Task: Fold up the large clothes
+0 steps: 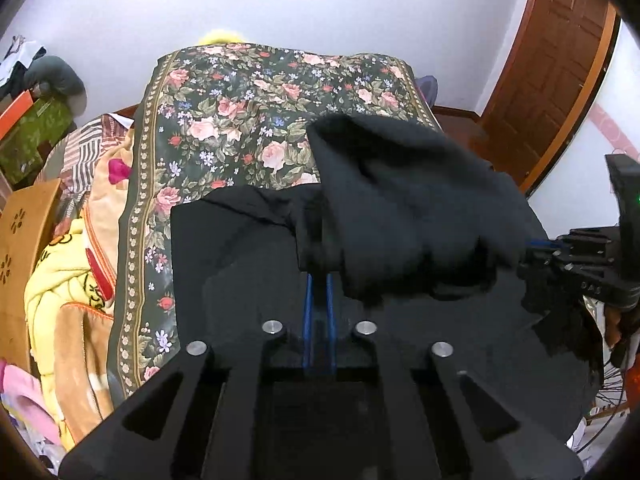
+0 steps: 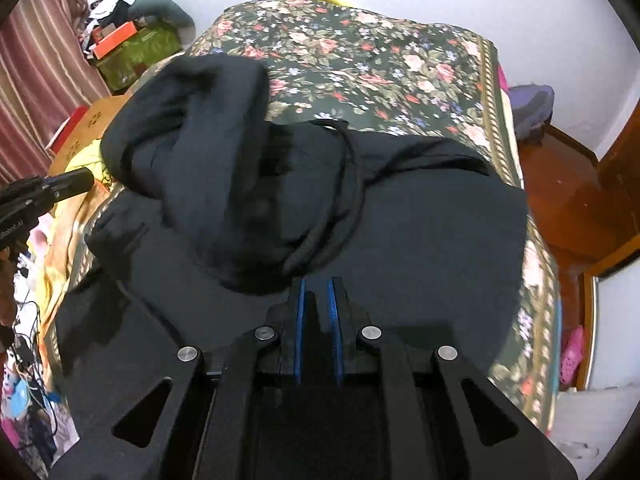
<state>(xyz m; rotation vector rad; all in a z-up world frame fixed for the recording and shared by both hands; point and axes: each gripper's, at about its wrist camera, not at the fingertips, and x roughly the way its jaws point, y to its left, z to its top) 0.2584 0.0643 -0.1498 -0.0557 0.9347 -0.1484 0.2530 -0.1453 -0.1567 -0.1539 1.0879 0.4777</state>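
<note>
A large black garment [image 1: 248, 248] lies on a floral bedspread [image 1: 240, 120]; it also fills the right wrist view [image 2: 440, 232]. My left gripper [image 1: 319, 280] is shut on a lifted fold of the black cloth [image 1: 400, 200], held above the rest. My right gripper [image 2: 318, 284] is shut on the same raised fold, whose hem with a dark seam [image 2: 352, 184] hangs in front of it. The right gripper shows at the right edge of the left wrist view [image 1: 568, 260]; the left one shows at the left edge of the right wrist view [image 2: 36, 196].
Blankets in yellow and orange [image 1: 80, 280] are piled left of the bed. A green box [image 2: 136, 52] and clutter stand at the far left corner. A wooden door [image 1: 552, 80] and wooden floor [image 2: 568, 184] are on the right. A white wall is behind.
</note>
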